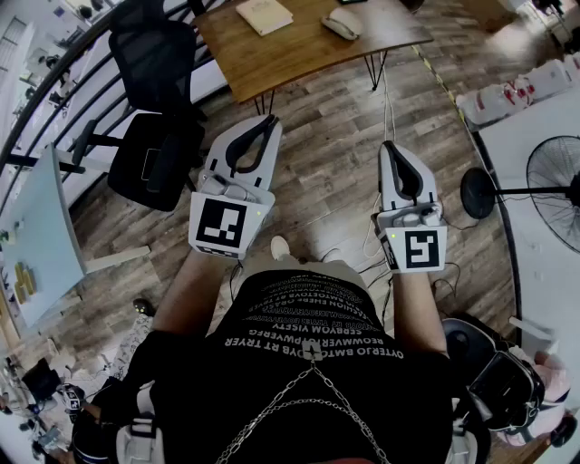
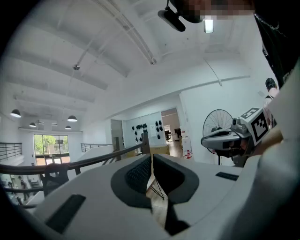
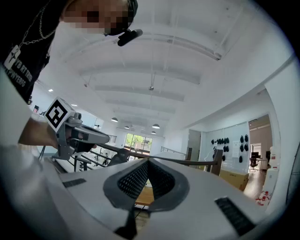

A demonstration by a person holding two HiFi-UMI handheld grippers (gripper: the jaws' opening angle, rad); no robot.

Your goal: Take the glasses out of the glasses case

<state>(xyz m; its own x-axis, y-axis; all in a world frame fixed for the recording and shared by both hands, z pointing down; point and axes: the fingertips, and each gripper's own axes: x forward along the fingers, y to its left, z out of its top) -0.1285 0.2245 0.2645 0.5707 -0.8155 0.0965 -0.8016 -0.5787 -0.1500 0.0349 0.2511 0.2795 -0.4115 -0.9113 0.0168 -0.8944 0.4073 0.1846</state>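
A pale oval glasses case (image 1: 343, 23) lies shut on the wooden table (image 1: 299, 54) at the far end of the head view, with a tan book (image 1: 264, 14) to its left. No glasses show. Both grippers are held level over the wood floor, well short of the table. My left gripper (image 1: 270, 120) (image 2: 151, 157) has its jaws together with nothing between them. My right gripper (image 1: 390, 147) (image 3: 147, 161) is likewise shut and empty. Each gripper view catches the other gripper off to one side.
A black office chair (image 1: 149, 154) stands left of the left gripper. A standing fan (image 1: 555, 192) and a white table edge (image 1: 535, 136) are at the right. A pale blue tabletop (image 1: 36, 236) is at the far left. Cables trail on the floor near the person's feet.
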